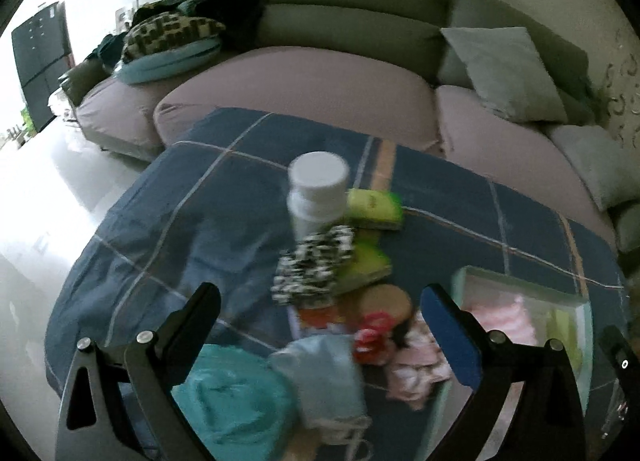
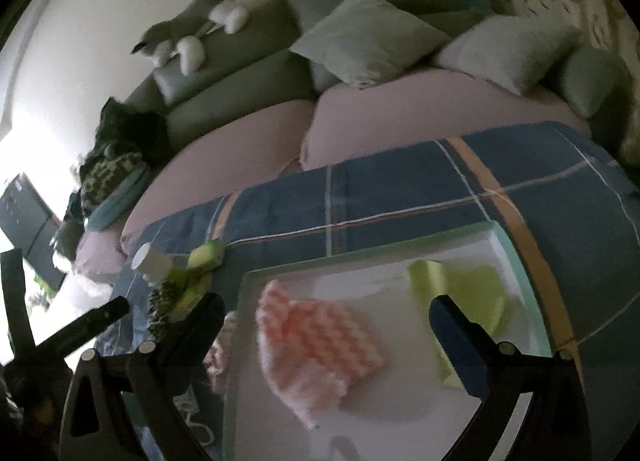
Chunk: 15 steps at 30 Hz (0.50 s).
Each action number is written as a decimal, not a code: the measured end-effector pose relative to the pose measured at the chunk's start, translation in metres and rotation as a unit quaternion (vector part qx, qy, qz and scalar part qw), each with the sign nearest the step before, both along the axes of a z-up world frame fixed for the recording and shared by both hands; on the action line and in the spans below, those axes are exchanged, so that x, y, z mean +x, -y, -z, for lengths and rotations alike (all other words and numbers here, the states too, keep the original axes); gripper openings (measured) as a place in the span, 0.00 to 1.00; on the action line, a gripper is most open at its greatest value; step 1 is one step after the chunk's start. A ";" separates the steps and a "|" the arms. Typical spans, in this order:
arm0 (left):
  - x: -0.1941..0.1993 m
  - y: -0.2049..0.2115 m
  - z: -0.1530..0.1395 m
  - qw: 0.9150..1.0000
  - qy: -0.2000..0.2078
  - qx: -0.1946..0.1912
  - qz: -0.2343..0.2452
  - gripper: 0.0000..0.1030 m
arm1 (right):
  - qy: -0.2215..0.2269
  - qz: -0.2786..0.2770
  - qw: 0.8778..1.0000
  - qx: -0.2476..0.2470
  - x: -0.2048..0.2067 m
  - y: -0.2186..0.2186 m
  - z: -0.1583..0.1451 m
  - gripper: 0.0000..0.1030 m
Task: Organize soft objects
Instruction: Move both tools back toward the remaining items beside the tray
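My left gripper [image 1: 320,325] is open and empty above a pile on the blue plaid cloth [image 1: 192,213]: a teal cloth [image 1: 232,409], a light blue cloth [image 1: 328,377], a pink cloth [image 1: 416,369], a red item [image 1: 372,337] and a black-and-white patterned cloth [image 1: 316,265]. My right gripper [image 2: 328,325] is open and empty over a white tray [image 2: 400,265] with a mint rim. In the tray lie a pink-and-white wavy cloth [image 2: 316,349] and a yellow-green cloth [image 2: 460,293]. The tray also shows in the left wrist view [image 1: 576,301].
A white bottle [image 1: 318,193] stands on the cloth beside green sponges [image 1: 374,207]. A round wooden lid [image 1: 386,301] lies by the pile. Behind is a grey-and-mauve sofa [image 1: 320,77] with grey pillows [image 2: 368,37], a plush dog [image 2: 192,33] and a patterned cushion [image 1: 172,31].
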<state>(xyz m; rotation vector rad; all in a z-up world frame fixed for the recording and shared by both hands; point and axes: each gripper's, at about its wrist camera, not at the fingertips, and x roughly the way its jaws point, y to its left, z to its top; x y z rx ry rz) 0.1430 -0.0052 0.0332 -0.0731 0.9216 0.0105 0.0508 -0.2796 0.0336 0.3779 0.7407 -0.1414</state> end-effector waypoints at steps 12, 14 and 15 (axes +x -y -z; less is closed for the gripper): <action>0.006 -0.018 0.023 0.998 -0.047 -0.024 0.016 0.97 | -0.049 -0.101 0.993 -0.032 0.027 -0.083 0.029 1.00; 0.008 -0.017 0.027 0.998 -0.056 -0.022 0.018 0.97 | -0.058 -0.121 0.990 -0.035 0.032 -0.098 0.037 0.99; 0.010 -0.017 0.028 0.998 -0.059 -0.022 0.018 0.97 | -0.063 -0.127 0.989 -0.036 0.035 -0.102 0.040 0.97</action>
